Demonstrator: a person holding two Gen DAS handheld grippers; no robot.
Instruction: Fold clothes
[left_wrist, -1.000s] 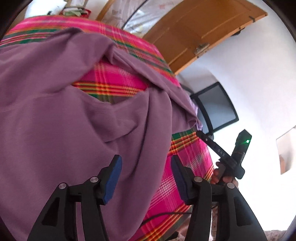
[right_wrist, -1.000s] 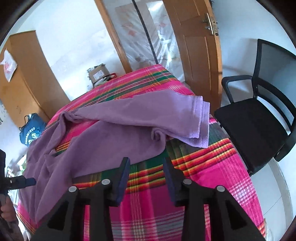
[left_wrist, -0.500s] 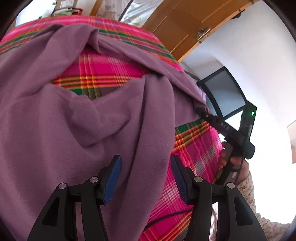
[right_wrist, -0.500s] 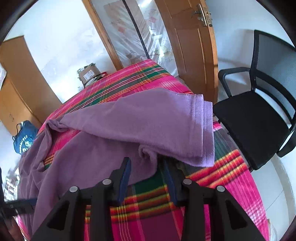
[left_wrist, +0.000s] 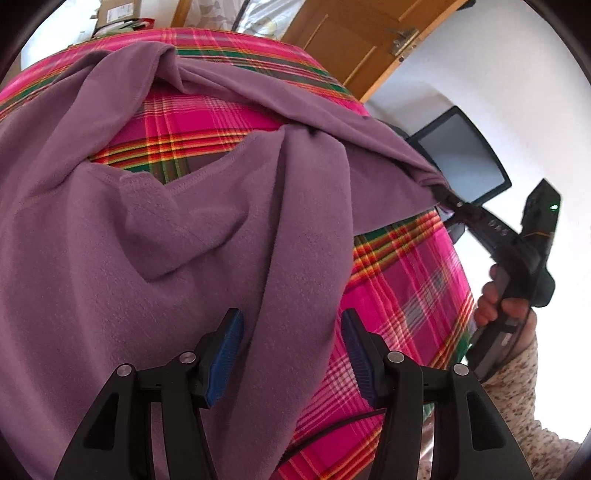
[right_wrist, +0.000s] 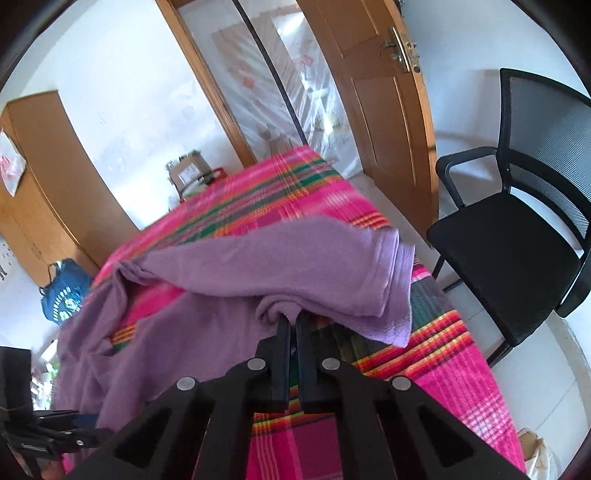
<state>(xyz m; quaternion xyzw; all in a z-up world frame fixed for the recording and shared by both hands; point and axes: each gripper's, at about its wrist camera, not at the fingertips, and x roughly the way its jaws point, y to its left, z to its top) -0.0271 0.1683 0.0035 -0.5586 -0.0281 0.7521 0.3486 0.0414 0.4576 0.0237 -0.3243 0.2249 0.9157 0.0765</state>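
Note:
A purple fleece garment (left_wrist: 147, 240) lies rumpled across the table's pink plaid cloth (left_wrist: 399, 280). My left gripper (left_wrist: 290, 317) hovers open over the garment's near part, close to its right edge, with nothing pinched between its blue pads. In the right wrist view my right gripper (right_wrist: 290, 321) is shut on a bunched fold of the purple garment (right_wrist: 295, 258), just below its folded-over hem. The left wrist view shows the same right gripper (left_wrist: 439, 188) pinching the garment's stretched corner at the table's right side, with a hand (left_wrist: 495, 299) on its handle.
A black mesh office chair (right_wrist: 517, 240) stands close to the table's right side. A wooden door (right_wrist: 369, 92) is behind the table. A cardboard box (right_wrist: 188, 171) sits past the far end. A blue bag (right_wrist: 62, 295) hangs by a wooden wardrobe (right_wrist: 37, 184) at the left.
My right gripper went forward to the garment's fold and shut on it, pulling that corner taut. My left gripper drifted a little over the garment and stayed open.

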